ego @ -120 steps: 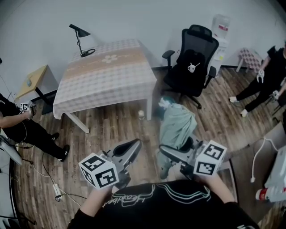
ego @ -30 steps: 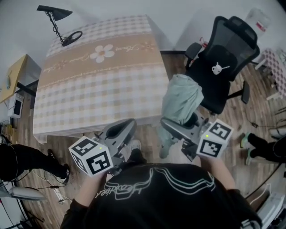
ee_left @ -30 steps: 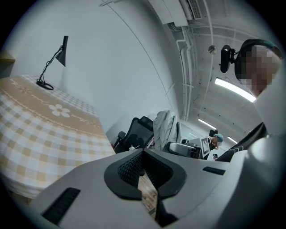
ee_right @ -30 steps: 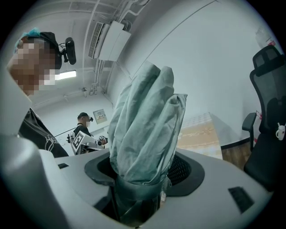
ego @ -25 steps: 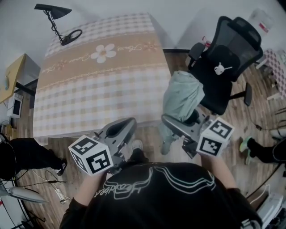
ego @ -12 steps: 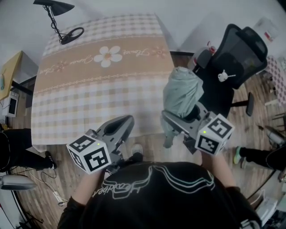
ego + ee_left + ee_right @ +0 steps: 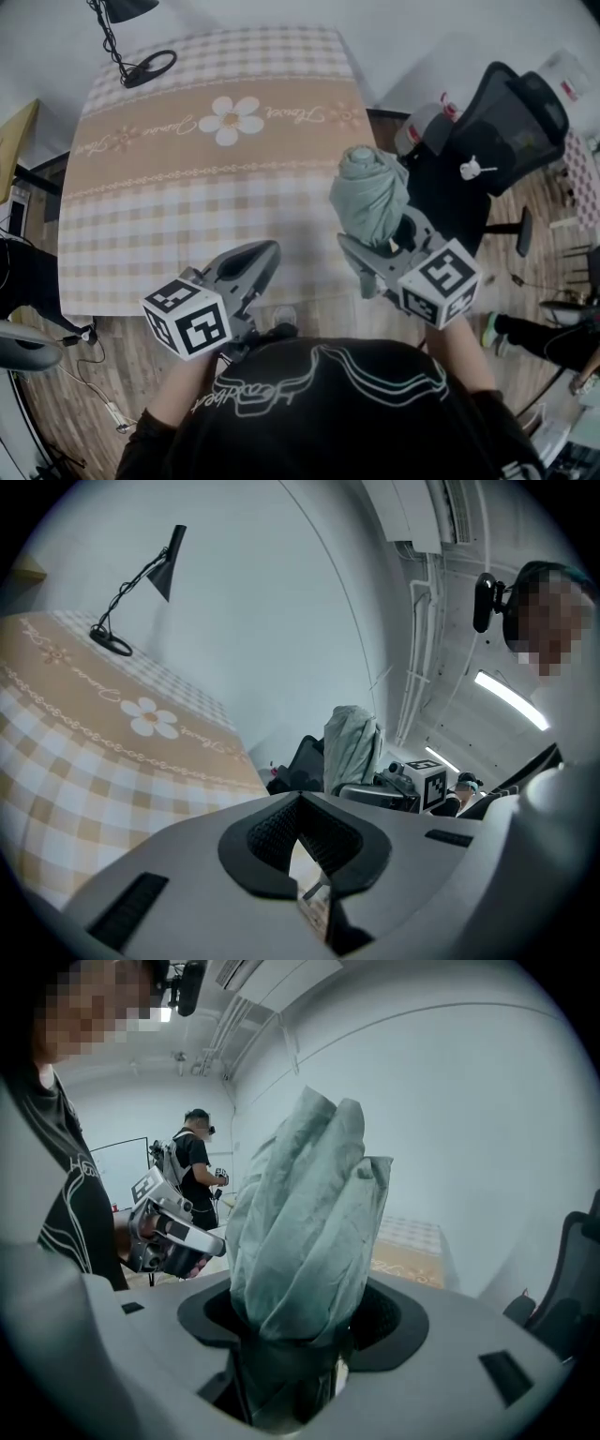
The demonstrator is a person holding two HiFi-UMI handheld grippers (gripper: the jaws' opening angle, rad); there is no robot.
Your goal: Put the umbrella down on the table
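Pale-green folded fabric umbrella [image 7: 370, 192] is clamped in your right gripper's [image 7: 382, 240] jaws; only the head view places it at the checked-cloth desk's [image 7: 187, 216] three o'clock. Left gripper's [image 7: 255, 259] jaws are together.

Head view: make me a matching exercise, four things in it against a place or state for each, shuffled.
1. umbrella
2. lamp
3. chair
4. left gripper

A. shut, empty
B. on the table's far left corner
C. clamped in the right gripper
D. on the floor, right of the table

Pairs: 1-C, 2-B, 3-D, 4-A
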